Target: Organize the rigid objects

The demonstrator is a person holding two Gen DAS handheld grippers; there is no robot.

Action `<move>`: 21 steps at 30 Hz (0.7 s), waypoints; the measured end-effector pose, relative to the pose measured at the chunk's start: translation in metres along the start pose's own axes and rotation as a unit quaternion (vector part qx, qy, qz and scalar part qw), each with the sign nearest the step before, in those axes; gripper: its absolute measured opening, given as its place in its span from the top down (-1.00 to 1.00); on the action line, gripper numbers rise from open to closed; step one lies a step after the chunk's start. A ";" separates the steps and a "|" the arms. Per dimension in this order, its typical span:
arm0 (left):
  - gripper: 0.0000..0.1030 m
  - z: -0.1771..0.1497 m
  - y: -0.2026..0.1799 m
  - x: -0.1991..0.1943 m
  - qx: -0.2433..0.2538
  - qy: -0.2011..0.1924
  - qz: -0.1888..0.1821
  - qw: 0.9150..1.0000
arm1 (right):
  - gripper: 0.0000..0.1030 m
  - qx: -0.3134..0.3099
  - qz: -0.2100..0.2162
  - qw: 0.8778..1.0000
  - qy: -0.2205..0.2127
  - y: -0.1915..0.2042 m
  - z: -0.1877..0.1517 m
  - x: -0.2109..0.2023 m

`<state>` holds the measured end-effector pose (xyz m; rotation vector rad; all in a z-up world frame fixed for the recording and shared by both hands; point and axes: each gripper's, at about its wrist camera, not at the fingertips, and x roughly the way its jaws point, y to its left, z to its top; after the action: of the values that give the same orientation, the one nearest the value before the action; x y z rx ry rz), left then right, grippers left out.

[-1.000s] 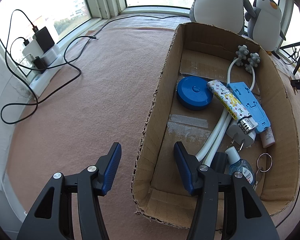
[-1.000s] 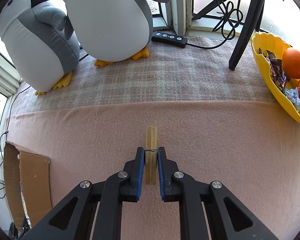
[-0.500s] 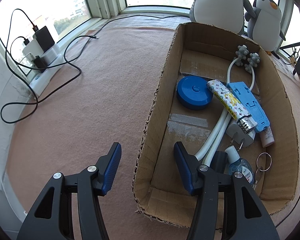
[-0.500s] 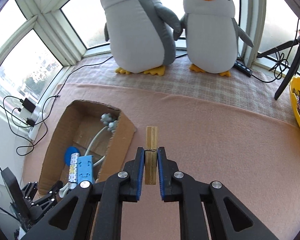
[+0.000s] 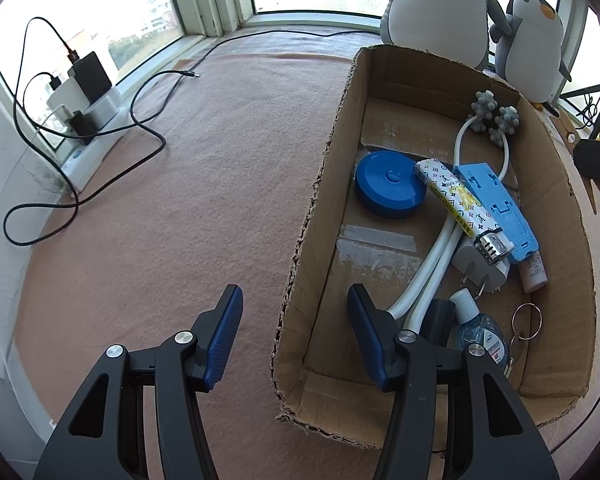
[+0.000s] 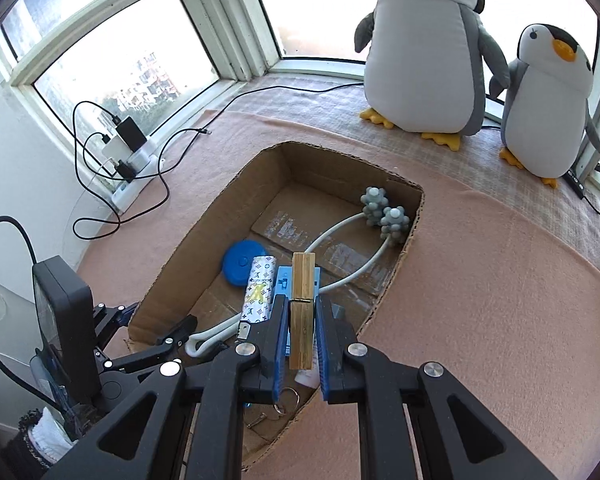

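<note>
Right gripper (image 6: 300,344): closed on a wooden clothespin (image 6: 302,306), which is held upright between the blue pads and is seen above the open cardboard box (image 6: 408,236).
Left gripper (image 5: 296,336): its jaws are seen straddling the box's left wall (image 5: 312,216), one finger outside and one inside; whether the pads press the cardboard cannot be told. In the right wrist view it is seen at the box's near left corner.
Box, near end: a small clear sanitiser bottle (image 5: 478,326), a key ring (image 5: 526,322) and a white plug adapter (image 5: 480,270) are contained.
Box, middle: a patterned lighter (image 5: 458,204) is laid across a light-blue plastic piece (image 5: 500,208); a round blue case (image 5: 388,184) lies just beside them, to the left.
Box, far end: a white-handled massager with grey knobbed balls (image 5: 494,118) is placed against the far wall.
Surface: a pink blanket (image 5: 160,216) is spread under the box.
Left edge: a white power strip with chargers and black cables (image 5: 88,120) is set by the window.
Far side: two plush penguins (image 6: 424,52) are stood behind the box on a checked cloth (image 6: 320,100).
</note>
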<state>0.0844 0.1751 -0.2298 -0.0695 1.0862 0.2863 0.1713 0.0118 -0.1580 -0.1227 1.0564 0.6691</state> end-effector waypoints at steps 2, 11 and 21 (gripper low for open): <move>-0.05 -0.001 0.000 -0.002 0.000 -0.001 0.000 1.000 | 0.76 -0.009 -0.002 1.000 0.002 0.006 -0.002 0.002; -0.05 -0.001 0.001 -0.008 -0.002 -0.005 0.002 1.000 | 0.28 -0.031 -0.012 0.999 -0.002 0.019 -0.012 -0.002; -0.05 -0.002 -0.002 -0.053 0.000 -0.042 -0.006 0.999 | 0.26 -0.023 -0.023 0.999 -0.026 0.014 -0.027 -0.030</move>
<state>0.0607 0.1620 -0.1841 -0.0638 1.0011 0.2763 0.1333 -0.0020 -0.1434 -0.1690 0.9866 0.6517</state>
